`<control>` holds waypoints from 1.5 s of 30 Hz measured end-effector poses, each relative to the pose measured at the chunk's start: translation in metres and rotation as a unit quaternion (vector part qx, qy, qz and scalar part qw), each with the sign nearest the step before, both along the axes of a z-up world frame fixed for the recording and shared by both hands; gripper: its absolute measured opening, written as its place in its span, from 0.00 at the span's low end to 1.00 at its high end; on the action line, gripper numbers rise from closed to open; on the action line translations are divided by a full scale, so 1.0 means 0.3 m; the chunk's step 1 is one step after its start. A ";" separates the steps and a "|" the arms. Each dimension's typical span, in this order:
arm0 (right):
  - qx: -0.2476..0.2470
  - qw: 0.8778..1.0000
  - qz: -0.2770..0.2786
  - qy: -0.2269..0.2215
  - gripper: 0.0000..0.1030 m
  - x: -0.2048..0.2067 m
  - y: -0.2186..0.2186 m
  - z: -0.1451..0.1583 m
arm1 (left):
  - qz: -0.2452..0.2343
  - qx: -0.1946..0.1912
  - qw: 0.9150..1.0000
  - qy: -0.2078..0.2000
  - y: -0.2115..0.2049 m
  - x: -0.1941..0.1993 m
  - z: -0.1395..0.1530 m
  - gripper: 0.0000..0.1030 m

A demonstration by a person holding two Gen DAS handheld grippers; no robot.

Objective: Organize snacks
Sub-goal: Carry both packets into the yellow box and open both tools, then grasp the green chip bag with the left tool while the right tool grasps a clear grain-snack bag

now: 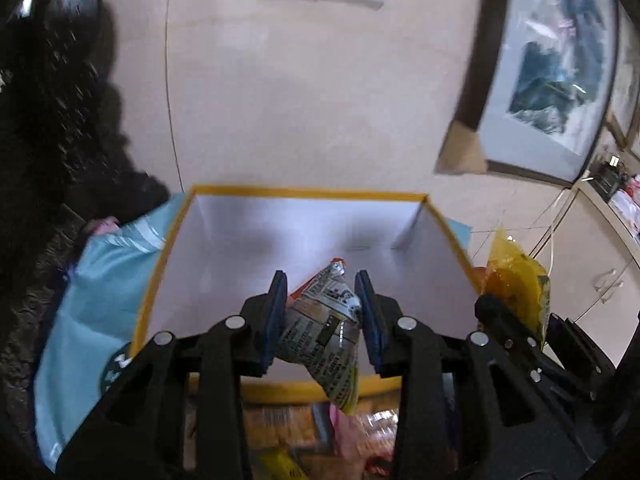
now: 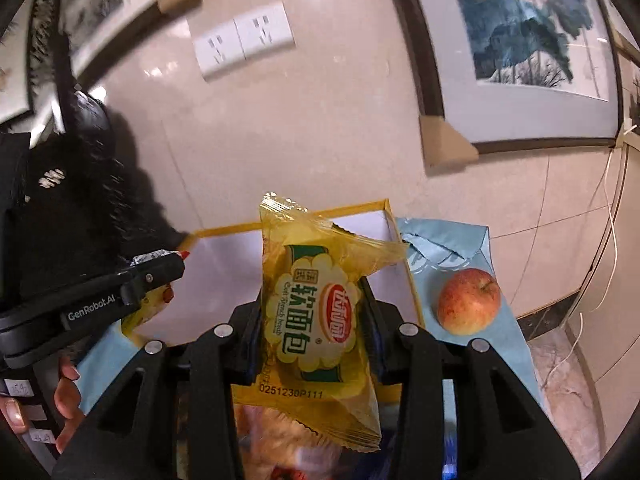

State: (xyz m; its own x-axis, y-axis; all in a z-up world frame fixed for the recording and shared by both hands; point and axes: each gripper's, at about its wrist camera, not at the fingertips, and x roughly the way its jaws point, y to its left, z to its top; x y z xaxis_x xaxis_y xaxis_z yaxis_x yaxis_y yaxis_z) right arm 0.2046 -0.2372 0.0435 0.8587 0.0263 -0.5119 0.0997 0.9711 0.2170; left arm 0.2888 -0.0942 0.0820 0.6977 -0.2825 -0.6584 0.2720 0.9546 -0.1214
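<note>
Glossy crinkled plastic wraps the yellow bread packet (image 2: 316, 320) and the silvery printed snack packet (image 1: 324, 320) — the white-lined box (image 1: 224, 240) looks matt, the wall (image 2: 320, 160) polished.

Left gripper (image 1: 322, 312) clamped on something; right gripper (image 2: 312, 320) likewise clamped.

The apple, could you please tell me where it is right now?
In the right wrist view the apple rests on the blue cloth, right of the yellow-rimmed box and the yellow bread packet.
</note>
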 end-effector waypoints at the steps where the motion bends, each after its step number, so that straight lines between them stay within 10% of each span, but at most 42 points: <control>1: -0.008 1.000 0.001 0.005 0.41 0.025 0.007 -0.013 | 0.009 0.006 1.000 0.009 0.000 0.029 -0.025 0.41; 2: -0.023 1.000 0.009 0.012 0.46 0.053 0.024 -0.030 | 0.019 0.009 1.000 0.016 0.000 0.049 -0.050 0.70; 4: -0.067 0.997 0.014 0.026 0.65 0.078 0.063 -0.048 | 0.028 0.009 0.999 0.032 0.009 0.063 -0.086 0.98; 11: -0.030 0.999 0.036 -0.015 0.66 -0.095 0.045 -0.002 | 0.018 -0.010 1.000 0.005 0.066 -0.069 -0.033 0.98; 17: 0.005 0.999 0.025 -0.048 0.99 -0.325 -0.009 0.080 | -0.005 -0.019 1.000 -0.019 0.103 -0.286 0.055 0.98; 20: 0.019 0.998 0.019 -0.061 0.99 -0.452 -0.028 0.100 | -0.018 -0.006 1.000 -0.023 0.125 -0.418 0.054 0.98; 31: 0.058 0.998 0.034 0.013 0.99 -0.740 0.004 -0.149 | -0.039 0.022 0.999 0.010 0.270 -0.817 -0.191 0.98; 45: -0.009 0.997 -0.003 0.070 0.99 -0.784 0.017 -0.281 | 0.005 0.004 0.999 0.054 0.359 -0.828 -0.341 0.98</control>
State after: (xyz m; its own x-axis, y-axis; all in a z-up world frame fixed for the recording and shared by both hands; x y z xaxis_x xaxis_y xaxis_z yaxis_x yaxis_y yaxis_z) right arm -0.0305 -0.2320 -0.0408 0.7784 0.0120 -0.6277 0.1330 0.9740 0.1836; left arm 0.0405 0.0135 -0.0202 0.6244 -0.2712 -0.7325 0.2489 0.9580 -0.1425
